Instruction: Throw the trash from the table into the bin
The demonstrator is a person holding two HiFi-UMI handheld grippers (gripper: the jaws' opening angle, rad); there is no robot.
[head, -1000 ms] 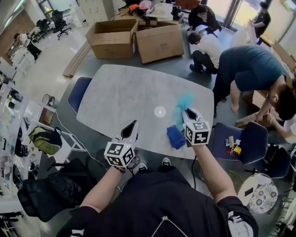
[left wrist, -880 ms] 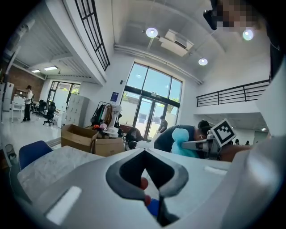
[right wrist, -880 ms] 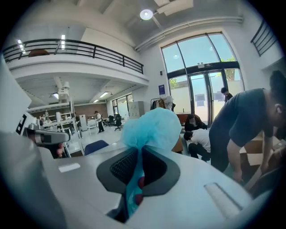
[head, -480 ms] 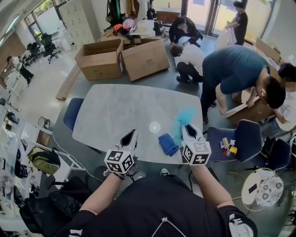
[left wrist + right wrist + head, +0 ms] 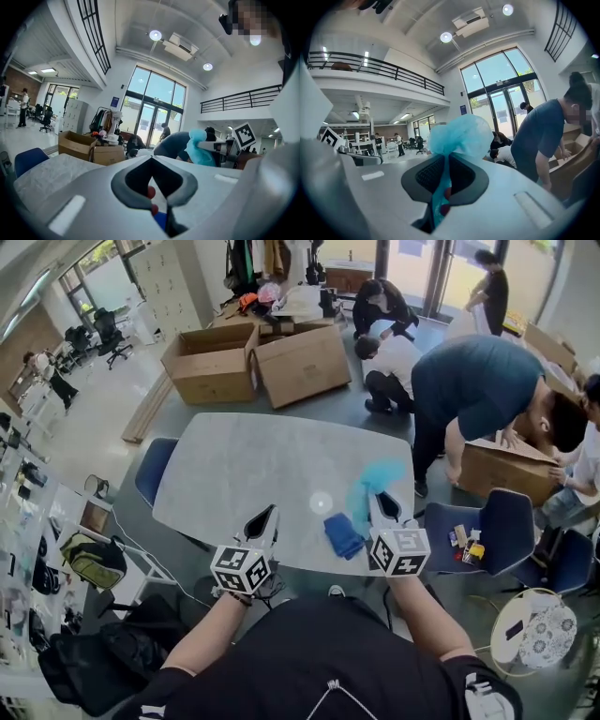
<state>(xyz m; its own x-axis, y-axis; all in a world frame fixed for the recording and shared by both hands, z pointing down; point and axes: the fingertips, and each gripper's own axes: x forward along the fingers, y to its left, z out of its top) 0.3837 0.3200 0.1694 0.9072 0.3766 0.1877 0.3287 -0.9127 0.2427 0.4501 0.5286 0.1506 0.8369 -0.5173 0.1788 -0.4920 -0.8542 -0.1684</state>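
Progress: early, by my reading. You have one piece lifted, nothing has been binned, and no view shows a bin.
Teal trash [image 5: 369,484]: off the table [image 5: 234,460], pinched in your right gripper [image 5: 382,509] over the near right corner.
Right gripper: jaws closed on the teal trash. A thin strip of it runs down between the pads, and the bulk puffs out above the tips [image 5: 457,136].
Left gripper [image 5: 263,519]: jaws pressed together with nothing between them. It hovers over the table's near edge, left of the cloth.
Blue cloth [image 5: 342,533]: lies crumpled on the table between your two grippers, closer to the right one. It is probably the next piece to go.
Pale spot [image 5: 321,502]: on the tabletop just beyond the cloth. You cannot tell from here whether it is an object or a glint of light.
Left to do: find the bin, carry the teal trash there and let go, then come back for the cloth.
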